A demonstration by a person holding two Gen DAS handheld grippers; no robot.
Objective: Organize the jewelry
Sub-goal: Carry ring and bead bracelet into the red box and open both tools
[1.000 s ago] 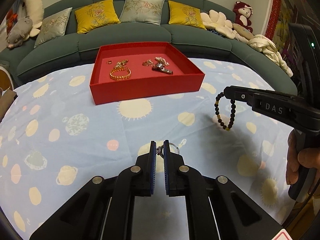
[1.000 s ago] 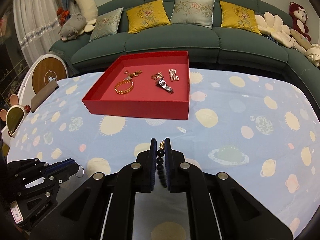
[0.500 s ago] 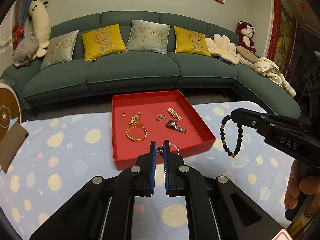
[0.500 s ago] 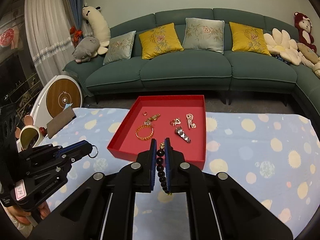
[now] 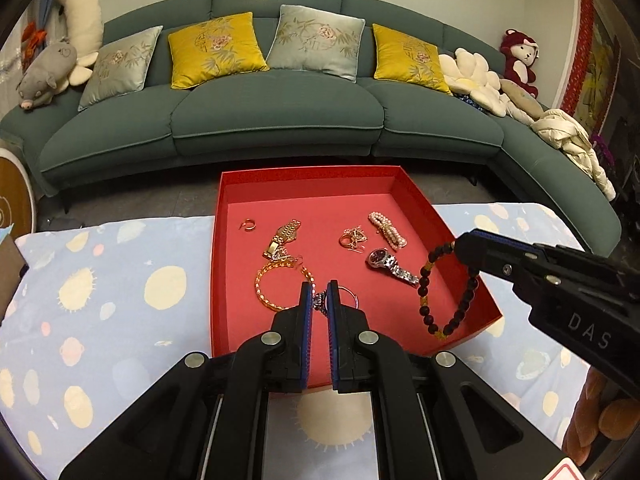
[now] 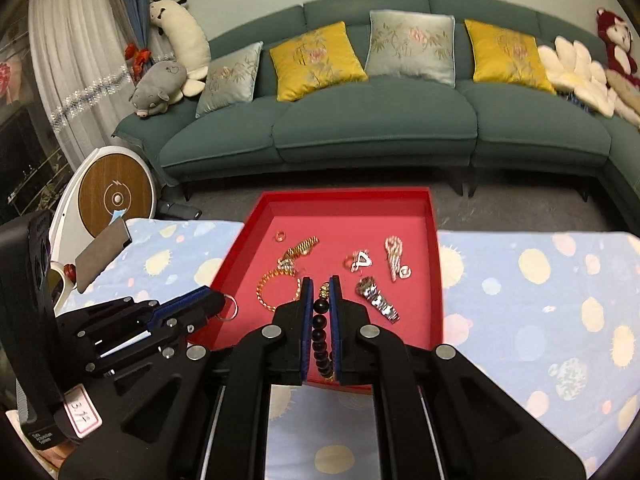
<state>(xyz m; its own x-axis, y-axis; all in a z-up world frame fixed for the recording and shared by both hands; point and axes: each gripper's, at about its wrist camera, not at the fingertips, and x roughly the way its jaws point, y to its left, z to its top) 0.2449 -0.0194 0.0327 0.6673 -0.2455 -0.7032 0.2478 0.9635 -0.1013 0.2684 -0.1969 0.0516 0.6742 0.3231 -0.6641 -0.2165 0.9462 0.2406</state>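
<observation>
Above the red tray [image 5: 224, 208], the left gripper [image 5: 319, 302] clamps a ring [image 5: 347, 295]. The right gripper [image 6: 321, 294] clamps a beaded bracelet [image 5: 448, 288], whose hanging loop appears only in the left view.

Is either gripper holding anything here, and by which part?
Both hold something. The left gripper pinches a ring at its stone setting, band sticking out sideways. The right gripper clamps a dark bead bracelet by its top beads, loop dangling.

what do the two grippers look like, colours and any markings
Both are matte black plastic with blue rubber pads lining the fingers and silver round screws at the joints. The right gripper carries pale "DAS" lettering on its side. The left gripper has a white label with pink edging and handwritten digits near its base.
</observation>
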